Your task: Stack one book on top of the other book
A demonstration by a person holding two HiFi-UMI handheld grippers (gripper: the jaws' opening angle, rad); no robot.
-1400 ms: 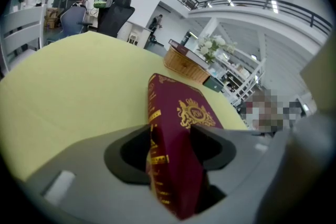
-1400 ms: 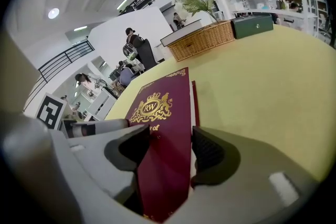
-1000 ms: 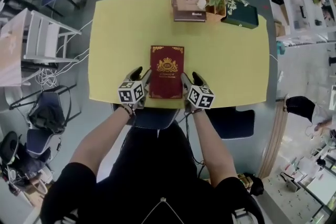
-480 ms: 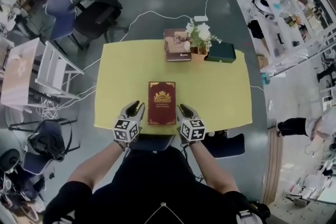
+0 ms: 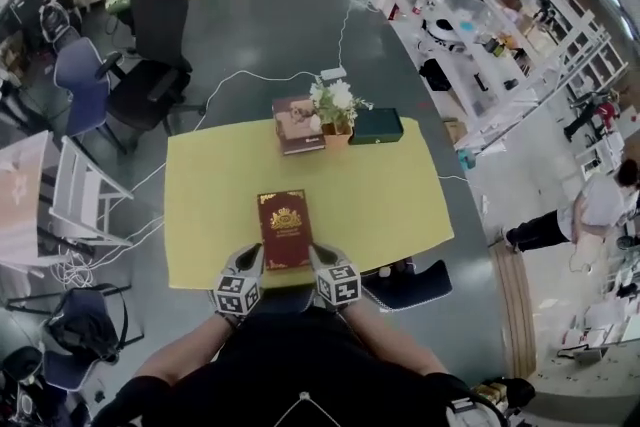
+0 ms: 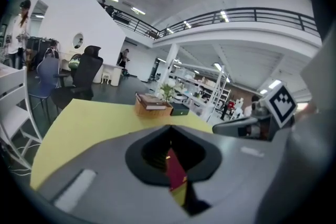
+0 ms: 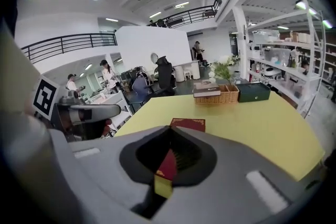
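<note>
A dark red book [image 5: 285,228] with gold print lies flat near the front edge of the yellow table [image 5: 200,205]. A second, brownish book [image 5: 296,125] rests on a wicker basket [image 7: 220,96] at the table's far edge. My left gripper [image 5: 245,263] is at the red book's near left corner and my right gripper [image 5: 321,259] at its near right corner, both above the table's front edge. Both sets of jaws have just been closing and stand shut with nothing between them. In the right gripper view the red book [image 7: 187,124] shows just beyond the jaws.
A potted white flower [image 5: 337,103] and a dark green box [image 5: 377,125] stand beside the basket. Office chairs [image 5: 150,35] and a white rack [image 5: 80,205] are to the left of the table. A person [image 5: 590,210] stands at the right by the shelves.
Both grippers have drawn back from the red book's sides toward the front edge and risen. Their jaws went from open to shut. The head view now takes in more of the room.
</note>
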